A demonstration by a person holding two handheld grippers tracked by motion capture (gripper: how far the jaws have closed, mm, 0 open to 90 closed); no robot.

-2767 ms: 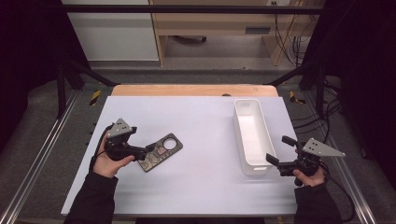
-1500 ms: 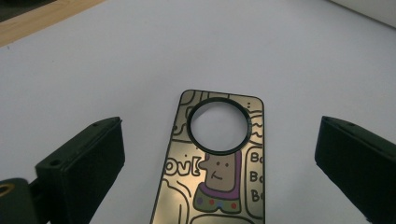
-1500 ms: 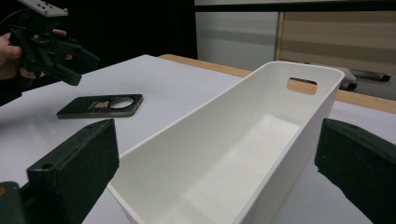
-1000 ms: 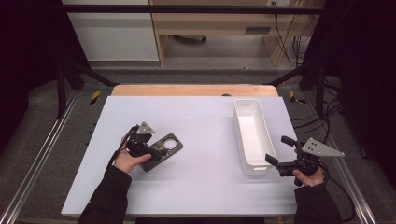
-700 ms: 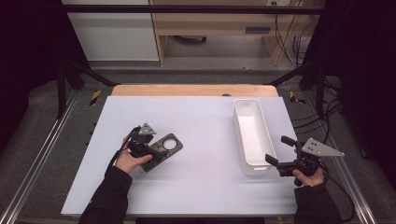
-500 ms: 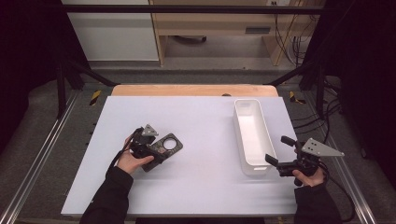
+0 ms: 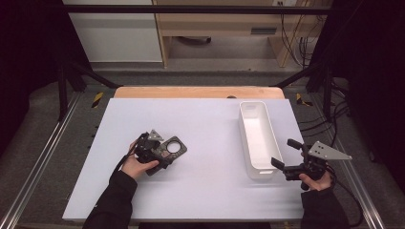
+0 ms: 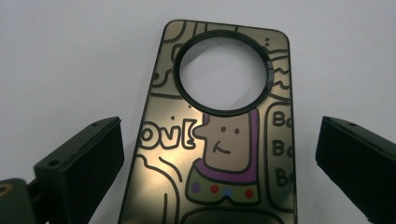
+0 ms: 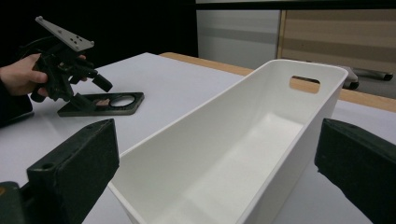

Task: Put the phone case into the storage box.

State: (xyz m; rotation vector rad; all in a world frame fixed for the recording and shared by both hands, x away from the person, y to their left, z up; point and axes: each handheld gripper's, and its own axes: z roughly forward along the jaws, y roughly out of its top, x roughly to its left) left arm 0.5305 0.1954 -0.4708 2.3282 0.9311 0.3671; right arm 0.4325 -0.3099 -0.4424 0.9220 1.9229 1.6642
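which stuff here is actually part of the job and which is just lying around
In the job:
- phone case, flat on the table, between the open jaws of the left gripper
- white bin, empty, with the open right gripper at its near end

Lying about:
- cables on the floor beyond the table
- yellow-black tape marks on the floor

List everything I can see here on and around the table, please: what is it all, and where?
Phone case: one, dark with a cartoon figure and a round camera hole, lying flat on the table's left part, between the jaws of the left tool.
Bin: one, white, long, empty, with a handle slot at its far end, on the table's right part.
Table: one, white top with a wooden strip along its far edge.
Cabinet: one, pale, on the floor beyond the table.
Left tool: one, black, jaws open either side of the case.
Right tool: one, black with a grey plate, jaws open, at the bin's near end.
Hands: two, one on each tool, dark sleeves.
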